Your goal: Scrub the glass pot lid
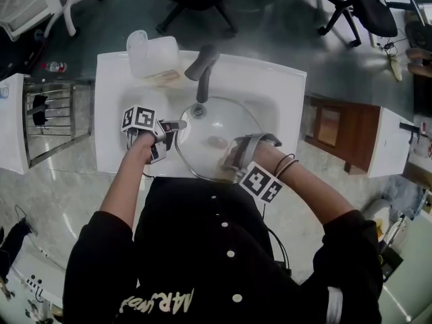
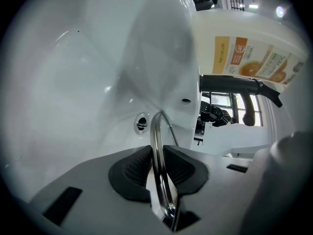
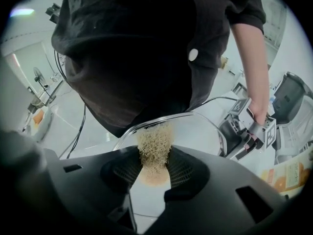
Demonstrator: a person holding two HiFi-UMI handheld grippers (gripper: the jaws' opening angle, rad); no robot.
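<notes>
Lid (image 1: 210, 121) over the white sink (image 1: 283, 90). Left claw (image 2: 157, 168) is clamped on the lid's metal rim. Right claw (image 3: 154, 169) is clamped on a tan scrubber (image 3: 154, 143), which lies against the glass.

This looks like an office or lab room set up as a test area, not a home kitchen. A freestanding white sink (image 1: 115, 130) with a dark faucet (image 1: 202, 69) stands on a glossy floor (image 1: 67, 187). Behind it are 2 black office chairs on castors (image 1: 354, 5). A wire rack (image 1: 57, 117) stands on one side and a wooden cabinet (image 1: 337, 130) on the other.
</notes>
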